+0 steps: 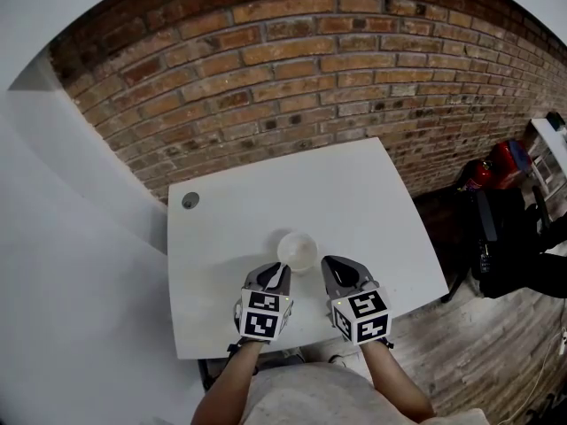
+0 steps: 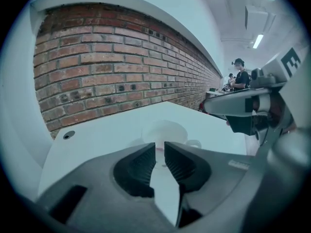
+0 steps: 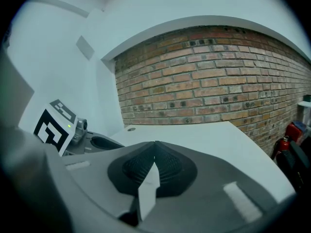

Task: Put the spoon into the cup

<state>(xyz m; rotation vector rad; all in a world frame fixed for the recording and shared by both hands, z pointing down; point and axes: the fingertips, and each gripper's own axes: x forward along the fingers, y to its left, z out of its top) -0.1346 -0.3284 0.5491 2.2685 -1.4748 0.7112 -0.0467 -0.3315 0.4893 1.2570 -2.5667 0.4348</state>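
Observation:
A white cup (image 1: 298, 250) stands on the white table (image 1: 372, 193), just ahead of both grippers. My left gripper (image 1: 278, 273) points at the cup's near rim. Its jaws stand a narrow slit apart, closed on a thin white spoon (image 1: 279, 275) whose tip reaches toward the cup. In the left gripper view (image 2: 160, 149) the cup (image 2: 165, 131) with its small handle sits straight beyond the jaws. The spoon shows there only as a pale sliver. My right gripper (image 1: 335, 266) (image 3: 155, 148) is shut and empty, just right of the cup.
A brick wall (image 1: 292, 69) backs the table. A round cable hole (image 1: 190, 201) sits at the table's far left corner. Dark bags and a red object (image 1: 500, 162) lie on the wooden floor to the right. A person (image 2: 239, 76) stands far off.

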